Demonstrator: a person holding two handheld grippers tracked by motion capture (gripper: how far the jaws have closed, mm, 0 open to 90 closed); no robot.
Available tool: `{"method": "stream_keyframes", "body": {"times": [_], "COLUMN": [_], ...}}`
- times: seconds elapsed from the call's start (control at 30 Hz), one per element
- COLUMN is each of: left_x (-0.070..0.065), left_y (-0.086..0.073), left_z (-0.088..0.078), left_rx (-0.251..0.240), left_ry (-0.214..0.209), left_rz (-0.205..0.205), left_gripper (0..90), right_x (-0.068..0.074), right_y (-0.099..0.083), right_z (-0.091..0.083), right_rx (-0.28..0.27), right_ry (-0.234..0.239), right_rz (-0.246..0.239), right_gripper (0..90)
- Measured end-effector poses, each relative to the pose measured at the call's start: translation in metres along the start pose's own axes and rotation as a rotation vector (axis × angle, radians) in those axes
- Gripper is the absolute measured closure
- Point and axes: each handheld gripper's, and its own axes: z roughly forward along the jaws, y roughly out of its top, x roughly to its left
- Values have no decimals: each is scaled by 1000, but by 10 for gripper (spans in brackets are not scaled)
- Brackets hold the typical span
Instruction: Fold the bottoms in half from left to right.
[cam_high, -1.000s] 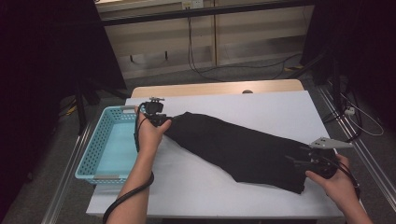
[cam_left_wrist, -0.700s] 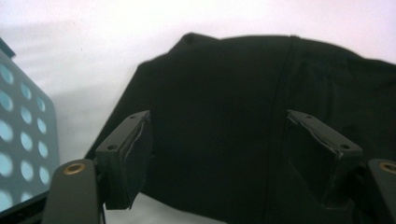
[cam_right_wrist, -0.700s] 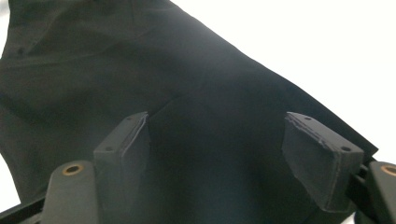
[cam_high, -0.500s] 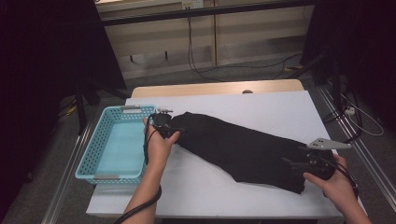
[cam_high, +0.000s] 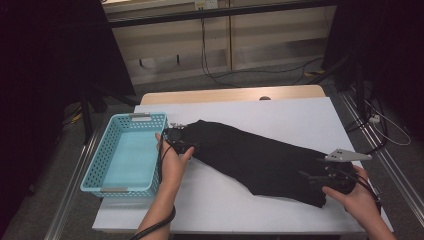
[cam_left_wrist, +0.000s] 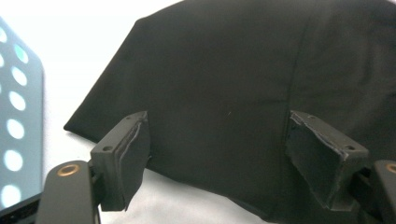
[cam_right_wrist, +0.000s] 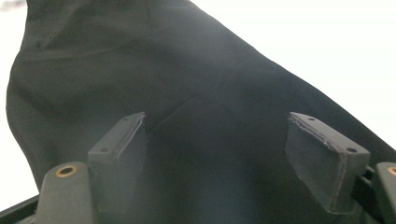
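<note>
The black garment (cam_high: 260, 157) lies flat on the white table (cam_high: 300, 115), its long axis running from beside the blue basket (cam_high: 122, 152) toward the near right corner. One gripper sits at each end — left gripper (cam_left_wrist: 217, 154) and right gripper (cam_right_wrist: 215, 154) — jaws spread wide, having just been opening, pads clear of the cloth.

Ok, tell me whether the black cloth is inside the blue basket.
No, the black cloth lies flat on the white table, beside the blue basket.

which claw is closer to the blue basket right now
Left. The left claw sits beside the basket's right rim, over the black cloth's near end; the right claw is at the cloth's far end.
</note>
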Motion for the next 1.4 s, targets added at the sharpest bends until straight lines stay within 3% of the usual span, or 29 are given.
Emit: {"method": "stream_keyframes", "body": {"times": [0.13, 0.27, 0.37, 0.47, 0.53, 0.63, 0.73, 0.8, 0.83, 0.97, 1.23, 1.4], "left_x": [2, 2, 1, -3, -3, 2, 4, 3, 2, 0, 5, 8], "left_y": [-5, -5, -5, -4, -3, -3, -3, -3, -3, -1, 4, 12], "left_z": [7, 8, 6, 6, 6, 5, 3, 3, 3, 3, 0, -7], "left_rx": [-18, -19, -18, -13, -15, -19, -13, -11, -9, -2, 19, 8], "left_ry": [14, 19, 9, 4, 6, -6, -3, -42, -35, -27, -66, -63], "left_rz": [-35, -48, -58, -62, -75, -112, -94, -97, -86, -65, -104, -108], "left_gripper": [172, 197, 281, 421, 459, 590, 655, 745, 767, 774, 848, 857], "right_x": [0, 1, 2, 3, 3, 3, 4, 4, 4, 5, 3, 4], "right_y": [0, 0, 1, 1, 1, 1, 2, 2, 2, 2, 1, 1], "right_z": [1, 3, 3, 3, 4, 4, 4, 4, 4, 4, 4, 4], "right_rx": [4, 9, 7, 8, 8, 7, 6, 5, 4, 11, 13, 13], "right_ry": [6, 16, 20, 26, 29, 35, 39, 41, 41, 40, 40, 48], "right_rz": [-2, -9, -11, -10, -9, -11, -13, -13, -15, -20, -17, -20], "right_gripper": [216, 216, 216, 215, 215, 214, 213, 212, 211, 211, 207, 202]}}
